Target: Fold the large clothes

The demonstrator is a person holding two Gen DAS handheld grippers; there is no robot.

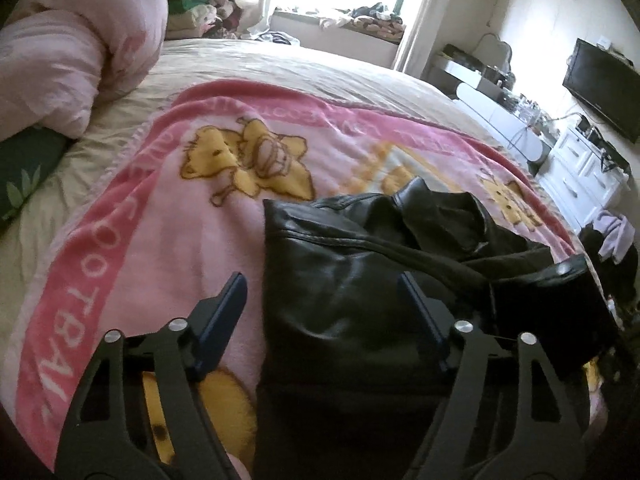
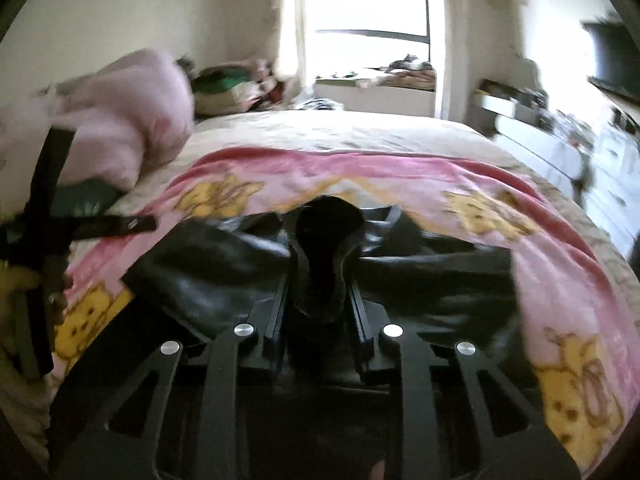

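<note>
A black leather jacket point(image 1: 360, 280) lies crumpled on a pink cartoon blanket point(image 1: 160, 200) spread on the bed. My left gripper point(image 1: 320, 284) is open, its fingers spread above the jacket's left part, with one finger point(image 1: 228, 304) over the blanket. My right gripper point(image 2: 320, 248) is shut on a raised fold of the jacket point(image 2: 324, 240) between its two fingers. The rest of the jacket point(image 2: 208, 264) spreads under it on the blanket point(image 2: 560, 280). The left gripper's black frame point(image 2: 48, 208) shows at the left edge of the right wrist view.
A pink duvet point(image 1: 68, 48) is bunched at the bed's far left. A pile of clothes point(image 1: 200, 8) sits beyond the bed by the window. White drawers point(image 1: 580, 176) and a TV point(image 1: 604, 80) stand to the right. Beige sheet point(image 1: 300, 68) covers the far bed.
</note>
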